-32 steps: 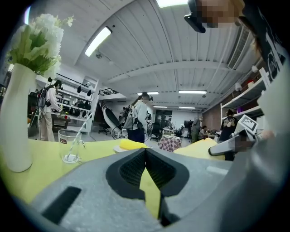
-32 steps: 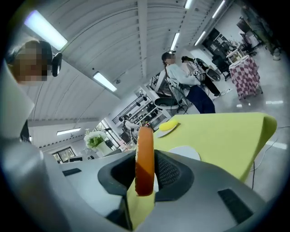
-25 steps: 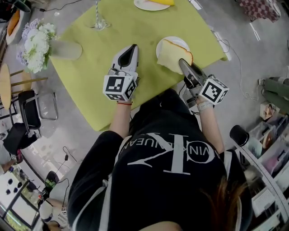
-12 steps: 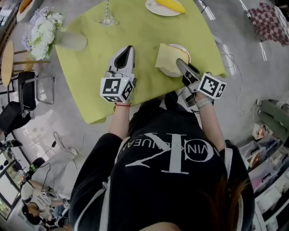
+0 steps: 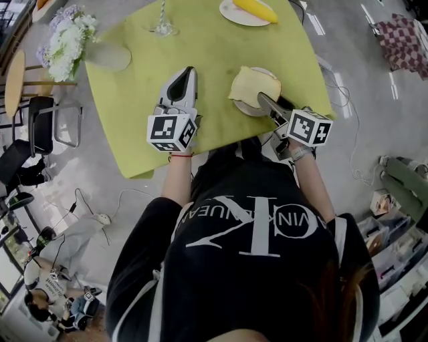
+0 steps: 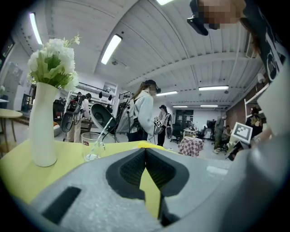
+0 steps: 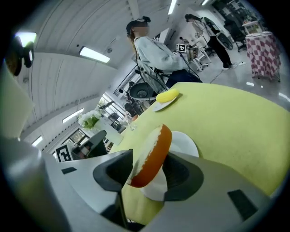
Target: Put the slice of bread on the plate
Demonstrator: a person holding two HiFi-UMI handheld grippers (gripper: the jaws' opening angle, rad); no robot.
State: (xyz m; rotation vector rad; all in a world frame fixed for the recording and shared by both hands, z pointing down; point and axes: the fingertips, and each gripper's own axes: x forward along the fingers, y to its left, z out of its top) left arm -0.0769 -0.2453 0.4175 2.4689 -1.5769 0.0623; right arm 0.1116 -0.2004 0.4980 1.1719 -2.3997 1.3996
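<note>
The slice of bread (image 5: pixel 253 85), pale with an orange-brown crust, lies over the small white plate (image 5: pixel 245 107) on the yellow-green table (image 5: pixel 127 100). My right gripper (image 5: pixel 263 100) reaches it from the near side. In the right gripper view the slice (image 7: pixel 152 154) stands on edge and tilted between the opening jaws of my right gripper (image 7: pixel 148 168). A gap shows on its left side, and the plate (image 7: pixel 185 143) is just beyond. My left gripper (image 5: pixel 189 71) rests left of the plate, apart from it. In its own view my left gripper (image 6: pixel 145 150) is shut with nothing held.
A white vase (image 5: pixel 101 56) of white flowers (image 5: pixel 65 41) stands at the table's far left. A glass (image 5: pixel 164 27) and a second plate (image 5: pixel 233 13) with a yellow thing are at the far edge. Chairs (image 5: pixel 40 130) stand left of the table. People stand beyond it.
My right gripper has come down and brought the bread from beside the plate onto it. Its jaws now stand wider around the slice. My left gripper has stayed put.
</note>
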